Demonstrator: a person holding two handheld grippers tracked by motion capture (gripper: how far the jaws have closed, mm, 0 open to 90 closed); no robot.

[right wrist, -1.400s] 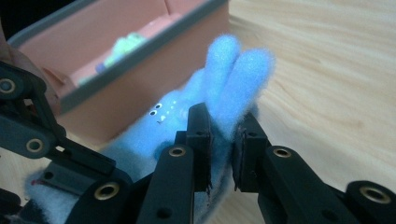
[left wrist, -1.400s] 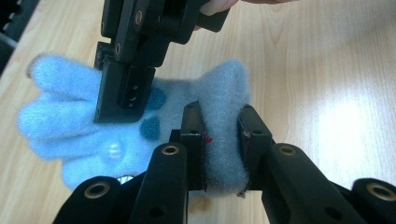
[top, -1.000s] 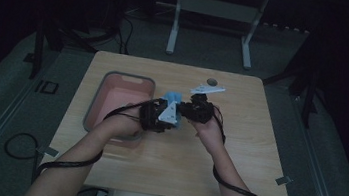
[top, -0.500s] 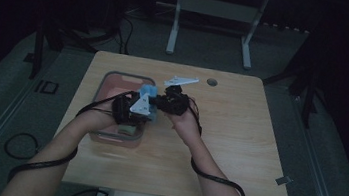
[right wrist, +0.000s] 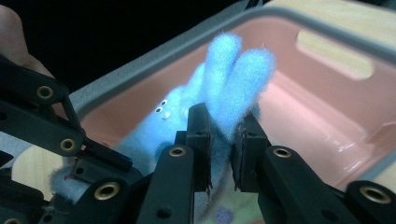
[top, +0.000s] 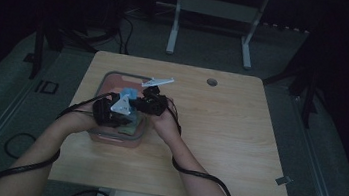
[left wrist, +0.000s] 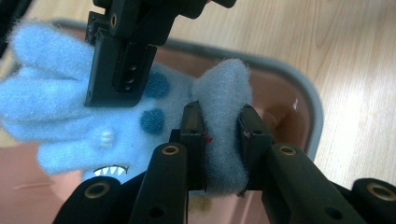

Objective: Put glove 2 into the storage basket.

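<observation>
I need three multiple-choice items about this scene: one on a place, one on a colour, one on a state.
1. Where is the plush toy?
A. over the bin
B. on the floor
C. at the table's far right edge

2. What colour is the toy?
A. red
B. light blue
C. yellow

3. How do the grippers stand?
A. both open, apart from the toy
B. one holds the toy, the other lies on the table
C. both shut on the toy

Answers:
1 A: both gripper views show the pink bin behind and below the toy.
2 B: its fuzzy body is light blue, with darker blue spots.
3 C: the left gripper pinches one fuzzy part, and the right gripper pinches another.
</observation>
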